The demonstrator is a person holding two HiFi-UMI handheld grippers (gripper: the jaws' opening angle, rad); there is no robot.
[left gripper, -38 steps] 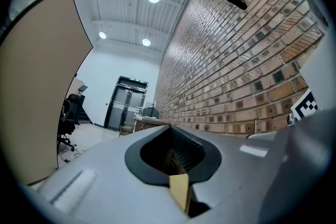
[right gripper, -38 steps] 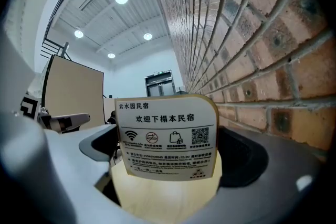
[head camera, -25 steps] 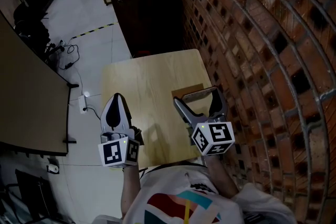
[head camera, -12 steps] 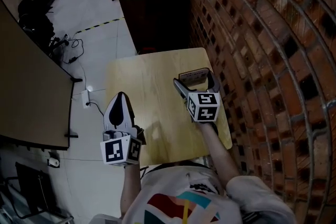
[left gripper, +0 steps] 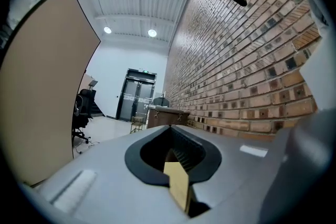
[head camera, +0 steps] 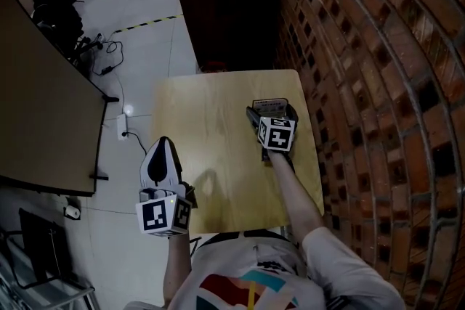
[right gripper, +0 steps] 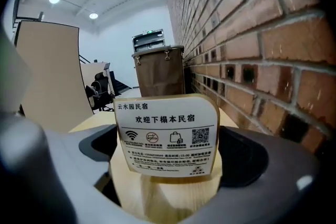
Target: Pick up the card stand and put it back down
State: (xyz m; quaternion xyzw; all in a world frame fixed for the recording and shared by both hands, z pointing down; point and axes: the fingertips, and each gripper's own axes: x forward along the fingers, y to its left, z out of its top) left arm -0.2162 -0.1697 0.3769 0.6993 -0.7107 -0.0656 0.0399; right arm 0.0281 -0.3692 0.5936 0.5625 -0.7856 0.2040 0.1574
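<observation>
The card stand [right gripper: 166, 134] is flanked on the table [head camera: 207, 120] by the right gripper's [head camera: 270, 111] parted jaws. The left gripper's [head camera: 162, 147] jaws are pressed together.

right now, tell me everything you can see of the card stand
The card stand is a white printed card with rounded top corners, Chinese text, three icons and a QR code, upright in a pale wooden base. It stands on the wooden table near the brick wall, facing the right gripper, whose fingers sit apart either side of the base, seemingly not yet clamped.
</observation>
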